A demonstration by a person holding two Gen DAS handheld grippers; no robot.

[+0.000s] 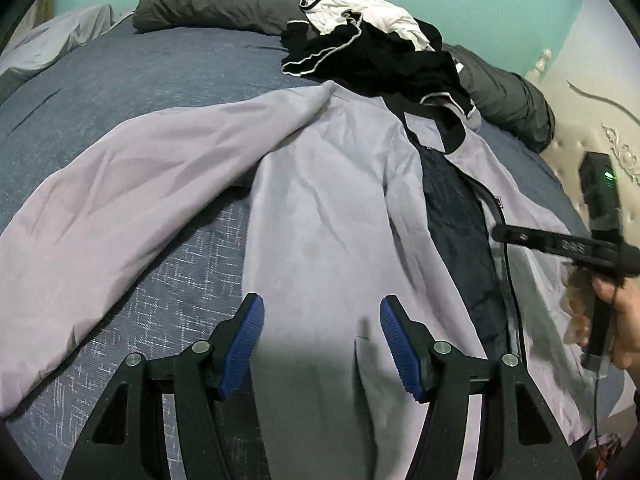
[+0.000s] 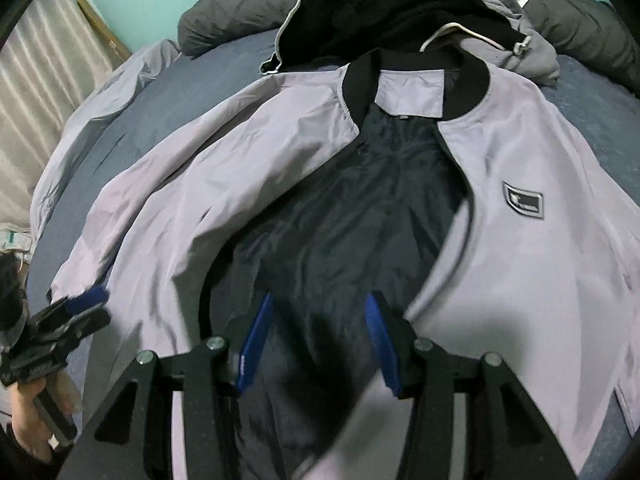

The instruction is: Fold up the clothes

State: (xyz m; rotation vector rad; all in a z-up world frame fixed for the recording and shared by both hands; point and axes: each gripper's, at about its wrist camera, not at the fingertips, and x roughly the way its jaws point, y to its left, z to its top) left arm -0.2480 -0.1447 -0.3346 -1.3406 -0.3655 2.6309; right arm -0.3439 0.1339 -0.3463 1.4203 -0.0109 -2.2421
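Observation:
A pale lilac-grey jacket (image 1: 332,208) with a black collar (image 2: 472,84) and dark navy lining (image 2: 340,232) lies face up and unzipped on the bed. Its left sleeve (image 1: 120,208) stretches out to the left. My left gripper (image 1: 322,320) hovers open over the jacket's left front panel, nothing between its blue pads (image 1: 246,344). My right gripper (image 2: 318,320) is open above the lining near the hem, holding nothing. In the left wrist view the right gripper's body (image 1: 592,248) shows at the right edge, held by a hand (image 1: 624,320). A badge (image 2: 524,200) marks the right chest.
A heap of black and white clothes (image 1: 372,40) sits beyond the collar. Dark grey pillows (image 1: 208,4) line the head of the blue bedspread (image 1: 100,80). A cream padded headboard (image 1: 592,128) is at the right, a curtain (image 2: 36,100) at the left.

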